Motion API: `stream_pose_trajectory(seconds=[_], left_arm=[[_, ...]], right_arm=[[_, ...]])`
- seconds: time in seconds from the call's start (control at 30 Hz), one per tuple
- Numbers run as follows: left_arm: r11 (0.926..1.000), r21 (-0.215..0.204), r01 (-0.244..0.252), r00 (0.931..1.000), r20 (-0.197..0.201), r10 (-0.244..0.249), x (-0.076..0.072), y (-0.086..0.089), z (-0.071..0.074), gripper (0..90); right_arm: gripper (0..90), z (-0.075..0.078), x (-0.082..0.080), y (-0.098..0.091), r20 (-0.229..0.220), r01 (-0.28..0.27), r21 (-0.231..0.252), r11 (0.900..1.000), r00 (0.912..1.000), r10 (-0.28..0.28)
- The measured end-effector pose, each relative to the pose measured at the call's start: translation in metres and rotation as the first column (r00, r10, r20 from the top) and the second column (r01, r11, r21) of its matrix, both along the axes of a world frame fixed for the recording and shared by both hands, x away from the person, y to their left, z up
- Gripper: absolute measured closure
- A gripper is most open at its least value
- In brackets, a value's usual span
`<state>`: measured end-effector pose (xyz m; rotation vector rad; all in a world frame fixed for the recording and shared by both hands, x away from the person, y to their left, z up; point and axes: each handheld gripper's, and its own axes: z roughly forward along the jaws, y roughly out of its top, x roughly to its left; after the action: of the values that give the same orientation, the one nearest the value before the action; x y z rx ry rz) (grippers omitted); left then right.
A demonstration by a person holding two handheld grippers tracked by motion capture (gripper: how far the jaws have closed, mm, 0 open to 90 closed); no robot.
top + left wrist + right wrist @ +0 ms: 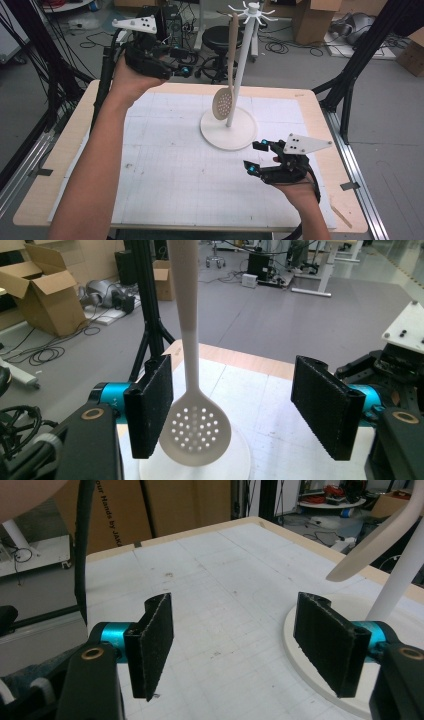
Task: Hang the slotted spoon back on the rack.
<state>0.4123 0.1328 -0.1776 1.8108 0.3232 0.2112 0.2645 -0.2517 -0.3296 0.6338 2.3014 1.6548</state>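
Fingers of left gripper apart, slotted spoon between, untouched.

Left gripper: raised at 11 o'clock of the high view, jaws wide apart, nothing between the pads; left forearm stretched up from 7 o'clock. Right gripper: low at 4 o'clock, jaws spread and empty, pointing toward 10 o'clock; right hand gripping from behind, wrist entering at 5 o'clock.

Wooden table; white gridded mat; rack base on mat.
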Motion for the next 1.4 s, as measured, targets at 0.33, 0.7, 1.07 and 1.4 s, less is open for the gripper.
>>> stream_pose_trajectory(seconds=[0.33,0.7,1.07,1.4], left_arm=[[0.9999,-0.014,-0.009,1.0000,0.000,0.009,-0.019,0.020,-0.020,23.5],[0.9992,-0.040,-0.004,0.9998,0.017,0.005,-0.043,0.047,-0.050,18.9],[0.9990,-0.040,0.021,0.9998,0.006,-0.021,-0.059,0.061,-0.091,13.4],[0.9967,-0.071,0.039,0.9990,-0.018,-0.040,-0.071,0.074,-0.126,11.4]], right_arm=[[31.2,0.002,0.000,-0.001,0.005,0.007,0.007,1.0000,1.0000,-0.007],[31.1,0.000,0.002,-0.004,-0.003,0.019,0.007,0.9998,0.9998,-0.019],[30.2,-0.004,0.005,-0.008,-0.006,0.038,0.006,0.9993,0.9993,-0.038],[29.1,-0.008,0.008,-0.007,-0.021,0.046,-0.001,0.9989,0.9987,-0.046]])
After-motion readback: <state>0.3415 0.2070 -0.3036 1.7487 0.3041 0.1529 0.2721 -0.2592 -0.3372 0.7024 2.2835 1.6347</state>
